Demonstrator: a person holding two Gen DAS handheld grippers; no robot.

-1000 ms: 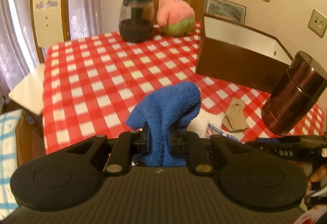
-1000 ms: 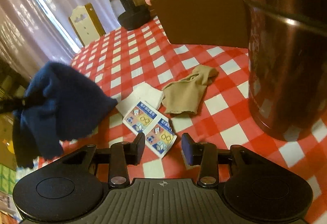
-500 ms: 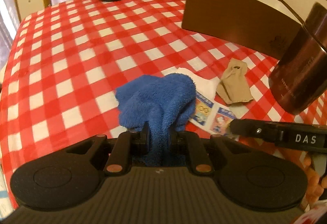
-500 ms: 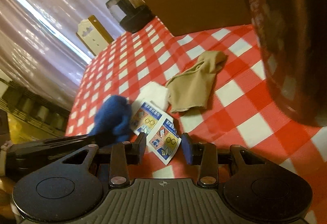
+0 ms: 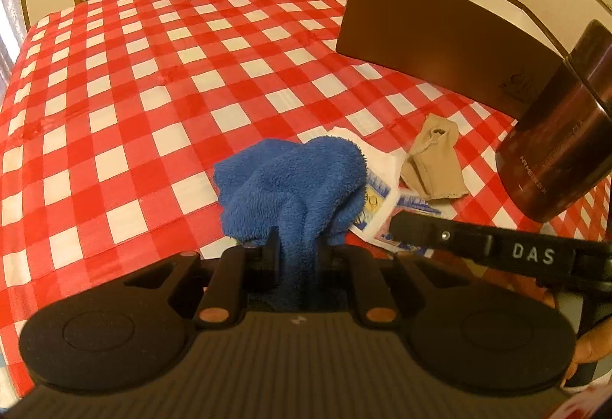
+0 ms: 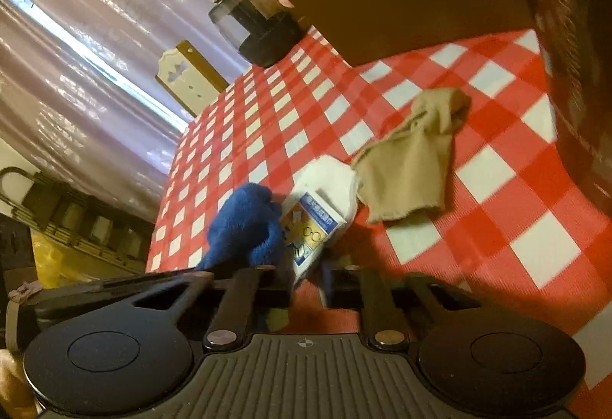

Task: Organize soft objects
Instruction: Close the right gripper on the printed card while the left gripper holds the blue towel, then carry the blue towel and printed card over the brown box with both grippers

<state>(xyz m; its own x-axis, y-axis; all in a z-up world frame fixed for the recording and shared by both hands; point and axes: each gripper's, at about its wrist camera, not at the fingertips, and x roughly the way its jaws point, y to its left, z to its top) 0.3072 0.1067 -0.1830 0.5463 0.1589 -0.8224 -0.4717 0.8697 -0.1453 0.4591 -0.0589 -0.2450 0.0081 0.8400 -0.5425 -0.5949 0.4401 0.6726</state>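
blue towel [image 5: 290, 181] lowered onto table | left fingers clamp it | right fingers grip tissue pack [image 6: 311, 227], hidden leftward

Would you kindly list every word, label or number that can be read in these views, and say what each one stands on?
"DAS": white letters on the black side of the right gripper, seen in the left wrist view.
Dark brown canister: a line of small print down its side, too blurred to read.
Printed tissue packet: blue and white label, too small to read.
Brown box: faint embossed mark at its lower corner, unreadable.
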